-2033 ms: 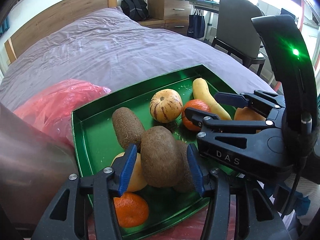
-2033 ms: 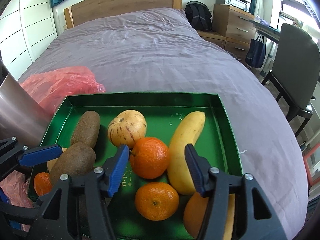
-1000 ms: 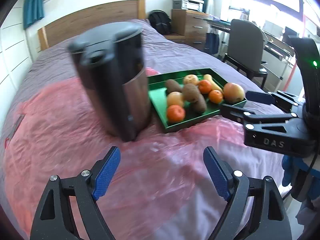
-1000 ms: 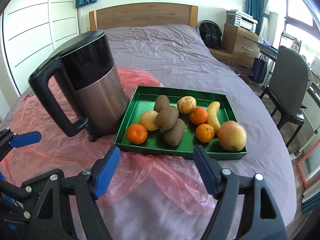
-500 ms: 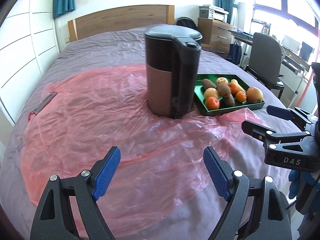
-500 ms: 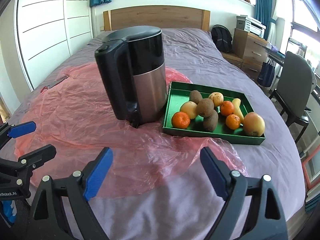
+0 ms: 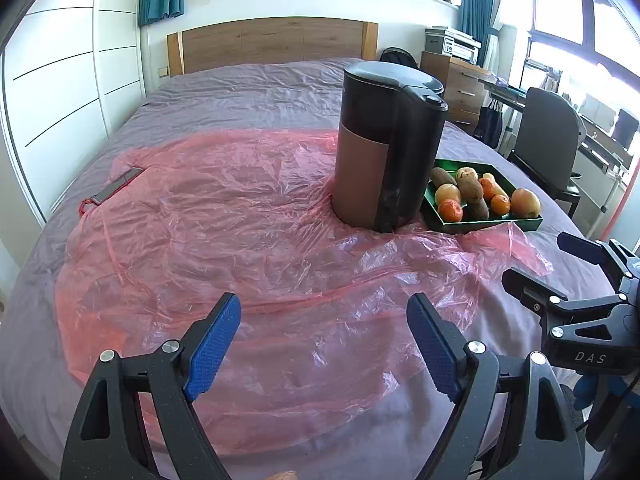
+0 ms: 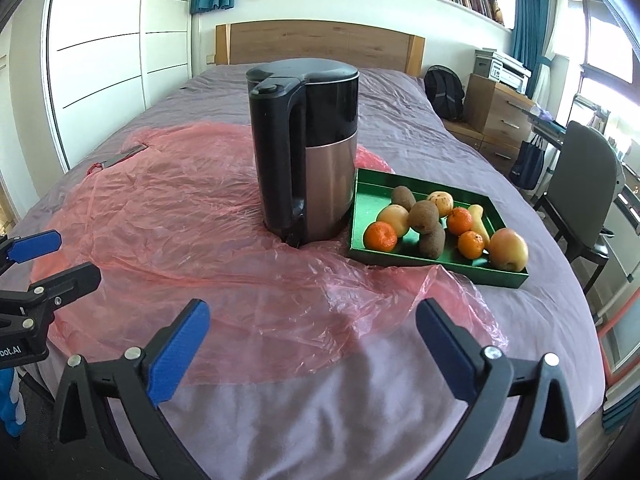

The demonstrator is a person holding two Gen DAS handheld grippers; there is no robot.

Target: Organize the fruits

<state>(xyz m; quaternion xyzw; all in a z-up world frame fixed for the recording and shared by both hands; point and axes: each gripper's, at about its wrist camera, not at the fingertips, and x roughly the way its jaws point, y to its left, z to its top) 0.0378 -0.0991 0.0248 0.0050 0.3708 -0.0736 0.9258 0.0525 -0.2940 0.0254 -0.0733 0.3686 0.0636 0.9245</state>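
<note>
A green tray (image 8: 440,267) lies on the bed, right of a kettle, and holds several fruits: brown kiwis (image 8: 423,216), mandarins (image 8: 380,236), a banana (image 8: 478,218), an apple (image 8: 508,249) and a striped pale fruit (image 8: 440,201). The tray also shows in the left wrist view (image 7: 492,225). My left gripper (image 7: 324,340) is open and empty, low over the near part of the bed. My right gripper (image 8: 308,344) is open and empty, well short of the tray. Each gripper shows in the other's view, the right one (image 7: 560,272) and the left one (image 8: 40,260).
A black and steel kettle (image 8: 306,160) stands on a crumpled pink plastic sheet (image 8: 192,216) beside the tray. A small flat device (image 7: 118,186) lies at the sheet's left edge. An office chair (image 8: 580,184), a dresser and a backpack stand right of the bed.
Both grippers have pulled far back from the tray toward the foot of the bed and opened wider. The left gripper, earlier around a kiwi, is now empty; the kiwi stays in the tray.
</note>
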